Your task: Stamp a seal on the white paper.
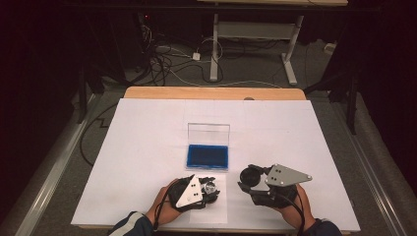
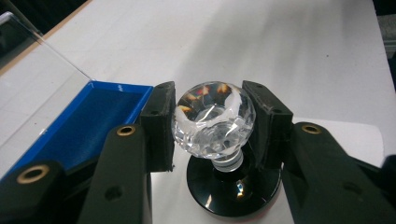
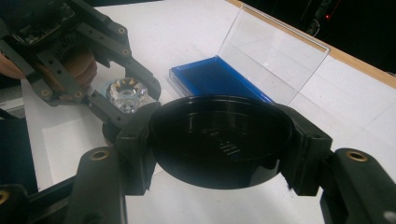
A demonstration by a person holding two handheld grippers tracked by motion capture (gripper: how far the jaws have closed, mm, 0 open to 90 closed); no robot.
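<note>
Left side of the white table (image 1: pixel 147 147): the left gripper (image 1: pixel 209 188) sits near the front edge, held in the person's left hand (image 1: pixel 164 206), with its grey three-cornered plate on top. Its jaws are clamped on a clear faceted crystal knob (image 2: pixel 214 121); in the left gripper view one black pad presses each side of the knob. The knob stands upright on a narrow ribbed neck above a round black base (image 2: pixel 233 189), and the base rests on the table. In the right gripper view the same knob (image 3: pixel 126 94) shows between the left gripper's jaws.

Centre: a blue tray (image 1: pixel 207 157) lies flat on the table just beyond the two grippers, with a clear lid (image 1: pixel 208 132) standing upright along its far edge. In the left gripper view the tray (image 2: pixel 88 126) lies just beside the left jaw, apart from the knob. The tray's interior looks bare blue.

Right side: the right gripper (image 1: pixel 248 178) is held in the person's right hand (image 1: pixel 290 204), also near the front edge. Its jaws are closed on a round black cap (image 3: pixel 219 140), pads pressing opposite sides of the rim. The cap's hollow side faces the camera in the right gripper view, tilted, with faint raised marks inside, too small to read. The cap is held above the table, near the knob but apart from it.
</note>
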